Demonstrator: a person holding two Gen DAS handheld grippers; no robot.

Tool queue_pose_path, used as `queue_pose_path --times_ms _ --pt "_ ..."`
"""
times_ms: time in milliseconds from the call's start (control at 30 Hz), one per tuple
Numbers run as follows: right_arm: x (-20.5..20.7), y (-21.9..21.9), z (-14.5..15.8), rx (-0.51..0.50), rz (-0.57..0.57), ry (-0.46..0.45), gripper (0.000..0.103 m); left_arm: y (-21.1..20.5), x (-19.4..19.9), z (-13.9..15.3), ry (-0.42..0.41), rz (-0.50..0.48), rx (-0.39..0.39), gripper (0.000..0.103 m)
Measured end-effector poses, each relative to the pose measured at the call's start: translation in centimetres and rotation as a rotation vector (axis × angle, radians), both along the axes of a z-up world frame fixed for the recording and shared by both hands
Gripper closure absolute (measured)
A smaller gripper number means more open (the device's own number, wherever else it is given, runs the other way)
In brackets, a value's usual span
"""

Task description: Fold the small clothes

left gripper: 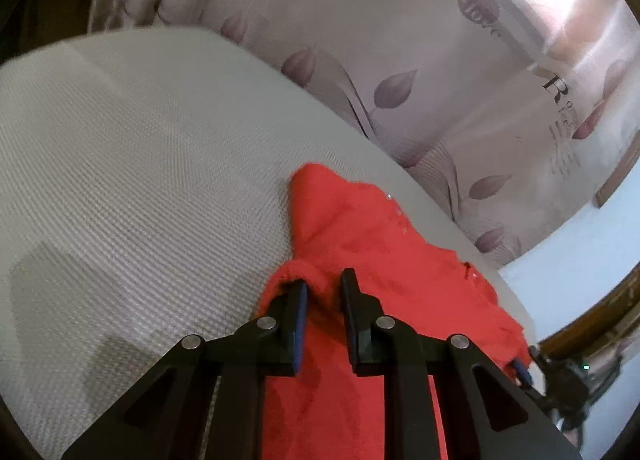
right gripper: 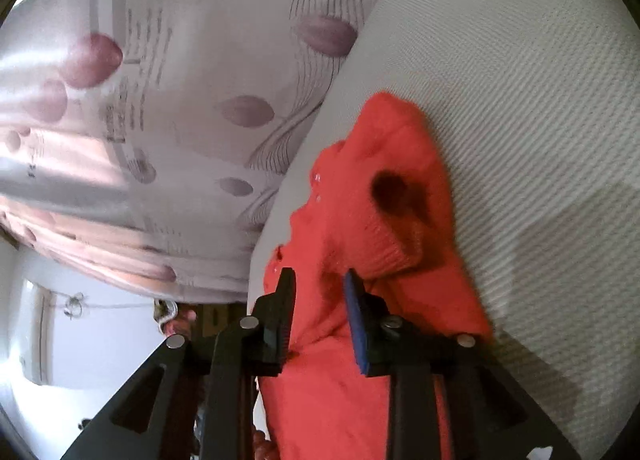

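Observation:
A small red knitted garment (left gripper: 360,244) lies on a white textured surface (left gripper: 140,160), near its edge. In the left wrist view my left gripper (left gripper: 324,284) hovers over the garment with a ribbed cuff between its parted fingers; the jaws stand a little apart and do not pinch the cloth. In the right wrist view the same red garment (right gripper: 380,188) runs away from me, a sleeve opening showing dark. My right gripper (right gripper: 320,280) has its jaws apart with red cloth bunched between them, not clamped.
A pale curtain with mauve leaf prints and lettering (left gripper: 400,80) hangs just beyond the surface's edge; it also shows in the right wrist view (right gripper: 180,100). A wooden frame (left gripper: 592,324) and a light wall (right gripper: 80,340) lie beyond. The other gripper's tip (left gripper: 520,370) shows at the garment's right.

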State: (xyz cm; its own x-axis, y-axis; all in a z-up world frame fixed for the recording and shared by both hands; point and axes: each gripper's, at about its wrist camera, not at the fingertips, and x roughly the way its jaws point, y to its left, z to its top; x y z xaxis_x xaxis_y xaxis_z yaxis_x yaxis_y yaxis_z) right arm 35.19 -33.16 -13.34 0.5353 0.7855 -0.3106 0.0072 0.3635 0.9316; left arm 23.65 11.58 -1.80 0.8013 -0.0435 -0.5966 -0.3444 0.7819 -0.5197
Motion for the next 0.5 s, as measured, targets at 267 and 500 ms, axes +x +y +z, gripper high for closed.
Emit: queue_pose_path --times_ms 267,500 --pt "-0.4 -1.1 2.3 0.001 -0.039 -0.109 0.075 1.0 -0.4 -0.6 0.015 0.101 -0.005 0.086" --pt "0.9 -1.6 2.5 -0.025 -0.044 -0.058 0.074 1.5 -0.5 -1.2 0.028 0.094 -0.032 0.086"
